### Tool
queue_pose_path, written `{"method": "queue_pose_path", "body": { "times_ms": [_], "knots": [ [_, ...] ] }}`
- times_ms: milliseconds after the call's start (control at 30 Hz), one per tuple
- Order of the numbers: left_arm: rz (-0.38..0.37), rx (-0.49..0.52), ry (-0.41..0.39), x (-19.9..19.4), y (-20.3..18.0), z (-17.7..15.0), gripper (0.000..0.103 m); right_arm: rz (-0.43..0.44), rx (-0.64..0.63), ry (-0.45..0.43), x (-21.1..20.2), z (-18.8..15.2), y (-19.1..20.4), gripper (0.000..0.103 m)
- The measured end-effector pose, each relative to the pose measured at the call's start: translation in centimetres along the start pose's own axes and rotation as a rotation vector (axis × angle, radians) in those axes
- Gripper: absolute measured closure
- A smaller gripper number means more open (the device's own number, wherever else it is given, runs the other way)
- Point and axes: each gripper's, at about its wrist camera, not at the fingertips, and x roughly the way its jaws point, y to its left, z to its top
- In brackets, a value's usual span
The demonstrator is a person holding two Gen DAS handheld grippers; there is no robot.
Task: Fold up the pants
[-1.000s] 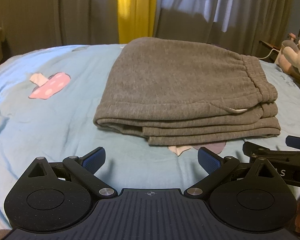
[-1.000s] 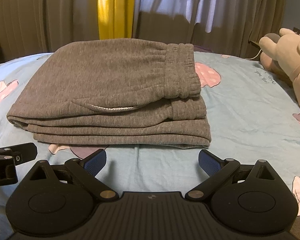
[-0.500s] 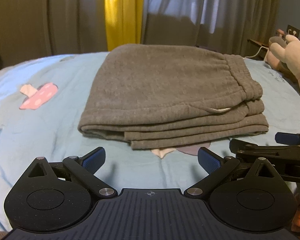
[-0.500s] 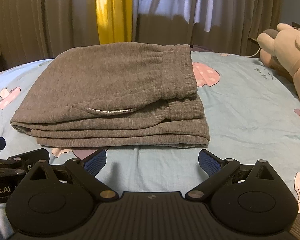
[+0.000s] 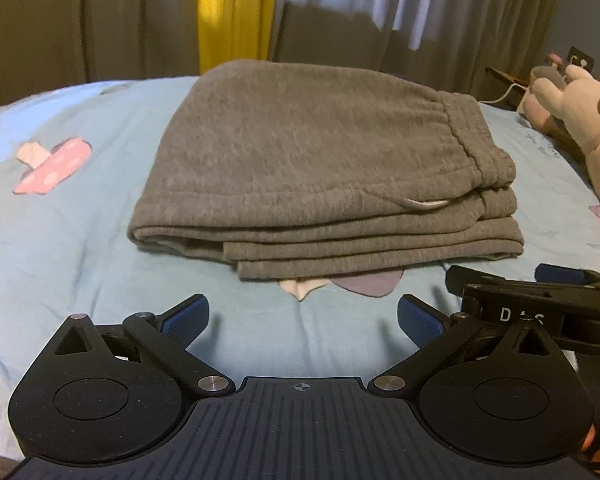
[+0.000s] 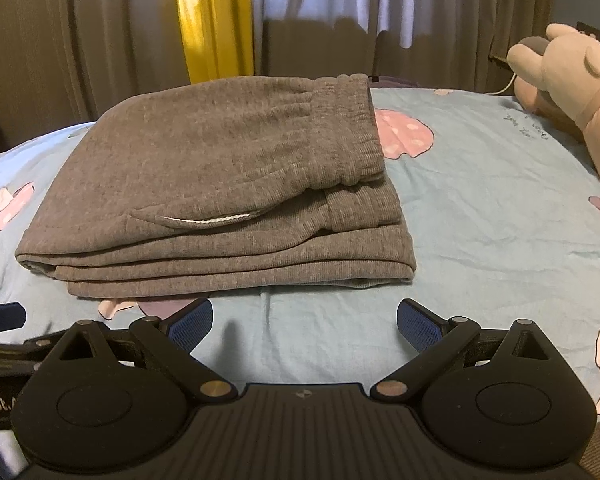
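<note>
The grey sweatpants [image 5: 320, 168] lie folded in a flat stack of several layers on the light blue bedsheet [image 5: 80, 248], waistband to the right. They also show in the right wrist view [image 6: 220, 192]. My left gripper [image 5: 303, 318] is open and empty, just short of the stack's near edge. My right gripper [image 6: 305, 322] is open and empty, also just short of the near edge. The right gripper shows at the right of the left wrist view [image 5: 540, 300]. Part of the left gripper shows at the left edge of the right wrist view [image 6: 0, 320].
A plush toy [image 6: 572, 76] lies at the right of the bed; it also shows in the left wrist view [image 5: 580, 116]. Curtains [image 5: 340, 12] hang behind the bed. The sheet [image 6: 480, 200] has pink mushroom prints.
Both grippers have drawn back a little from the folded pants, and the left view has swung slightly right. Both stay open and empty. The pants have not moved.
</note>
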Motion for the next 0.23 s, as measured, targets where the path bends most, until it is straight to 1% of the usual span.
{"method": "queue_pose_path", "body": {
  "times_ms": [67,133,233],
  "knots": [
    [0.012,0.016,0.015,0.15,-0.16,0.01,0.000,-0.004,0.002,0.001,0.06,0.01,0.00,0.004],
    [0.013,0.010,0.041,0.44,-0.13,-0.04,0.000,-0.012,0.003,0.003,0.11,0.00,0.07,0.004],
    [0.026,0.018,0.042,0.50,-0.15,0.03,0.000,-0.011,0.010,0.007,0.20,0.02,0.04,0.004]
  ]
}}
